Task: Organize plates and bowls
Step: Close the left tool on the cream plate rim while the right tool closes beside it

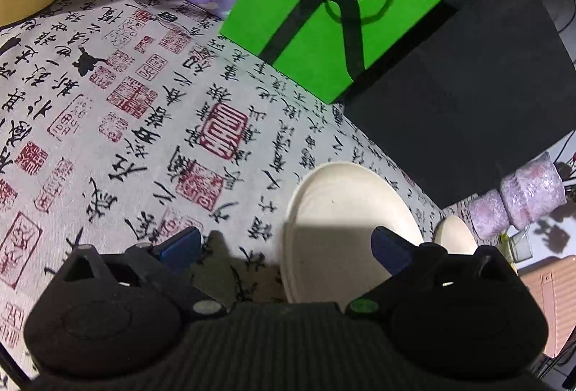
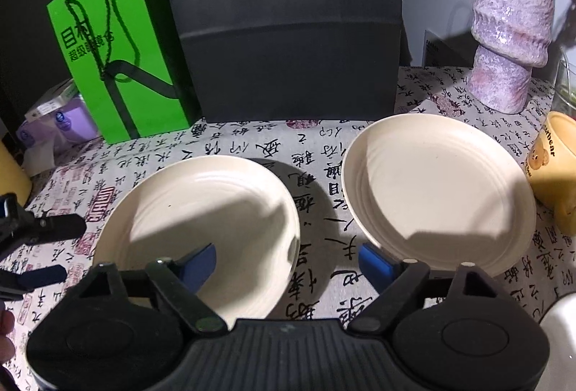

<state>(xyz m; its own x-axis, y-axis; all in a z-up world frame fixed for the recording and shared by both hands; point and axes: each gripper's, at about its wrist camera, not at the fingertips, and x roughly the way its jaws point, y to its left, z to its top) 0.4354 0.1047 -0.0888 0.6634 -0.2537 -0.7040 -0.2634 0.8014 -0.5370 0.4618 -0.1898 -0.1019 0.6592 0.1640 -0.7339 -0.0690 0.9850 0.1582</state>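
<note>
Sitting on the counter [image 2: 316, 153] with the writing cloth are two cream plates. In the right wrist view, the left plate [image 2: 201, 211] is at lower middle and the right plate [image 2: 439, 193] is beside it, apart. The right gripper [image 2: 288, 265] has its fingers wide, over the left plate's right rim, holding nothing. The left gripper [image 1: 284, 247] also has wide, empty fingers. A green bag [image 2: 118, 49] stands at the upper left.
</note>
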